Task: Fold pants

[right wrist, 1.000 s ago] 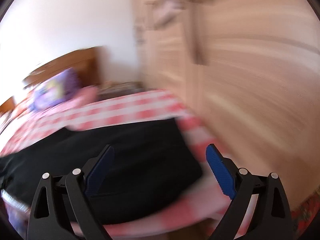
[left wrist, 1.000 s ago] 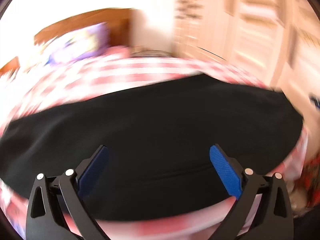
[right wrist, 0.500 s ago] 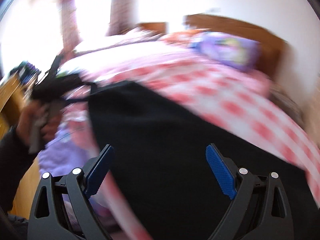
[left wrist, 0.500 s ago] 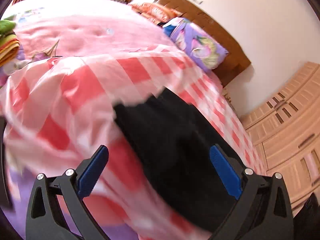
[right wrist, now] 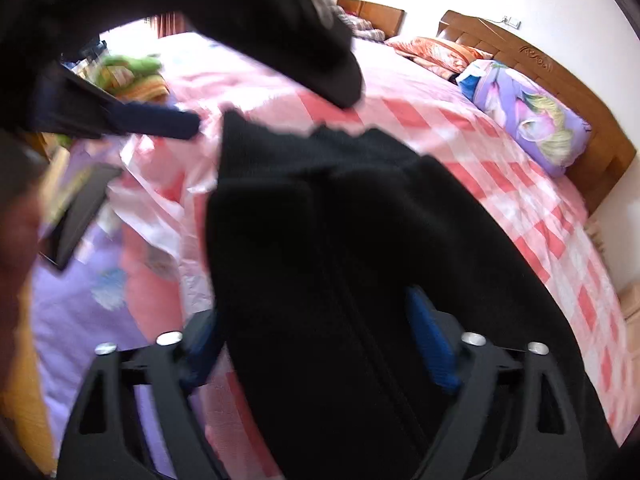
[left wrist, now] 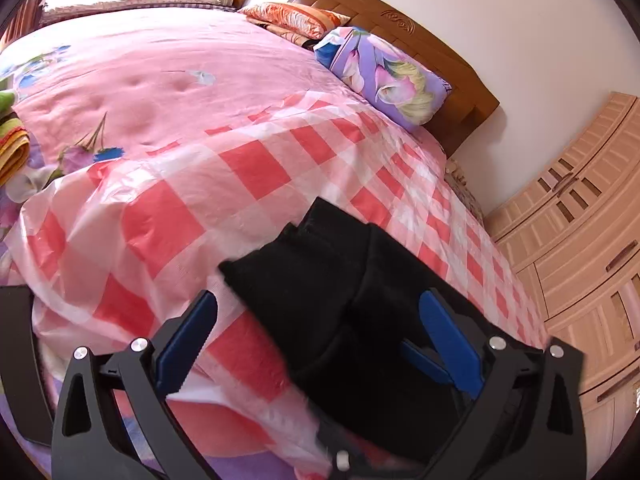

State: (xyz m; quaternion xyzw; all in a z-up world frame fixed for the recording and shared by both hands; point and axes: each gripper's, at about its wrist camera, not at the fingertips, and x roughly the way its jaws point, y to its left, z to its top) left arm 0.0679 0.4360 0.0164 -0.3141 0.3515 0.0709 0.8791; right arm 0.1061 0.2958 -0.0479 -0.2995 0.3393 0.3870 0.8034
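The black pants (left wrist: 344, 292) lie on the red-and-white checked sheet (left wrist: 248, 172) near the bed's front edge. My left gripper (left wrist: 320, 336) is open, its blue pads either side of the pants' end, just above the cloth. In the right wrist view the pants (right wrist: 360, 260) fill the middle, and my right gripper (right wrist: 316, 340) is open with the cloth lying between its blue pads (right wrist: 434, 344). The left gripper's body shows there as a dark blur at the top left (right wrist: 224, 12). Whether either pad touches the cloth is unclear.
A pink quilt (left wrist: 140, 72) covers the far bed half. A purple floral pillow (left wrist: 388, 76) leans on the wooden headboard (left wrist: 400, 36). A wooden wardrobe (left wrist: 580, 240) stands right. Folded coloured cloths (left wrist: 12, 136) lie left. A dark flat object (right wrist: 76, 216) lies at the bed's edge.
Both grippers have swung left along the pants to their end and dropped closer to the cloth. Both stay open.
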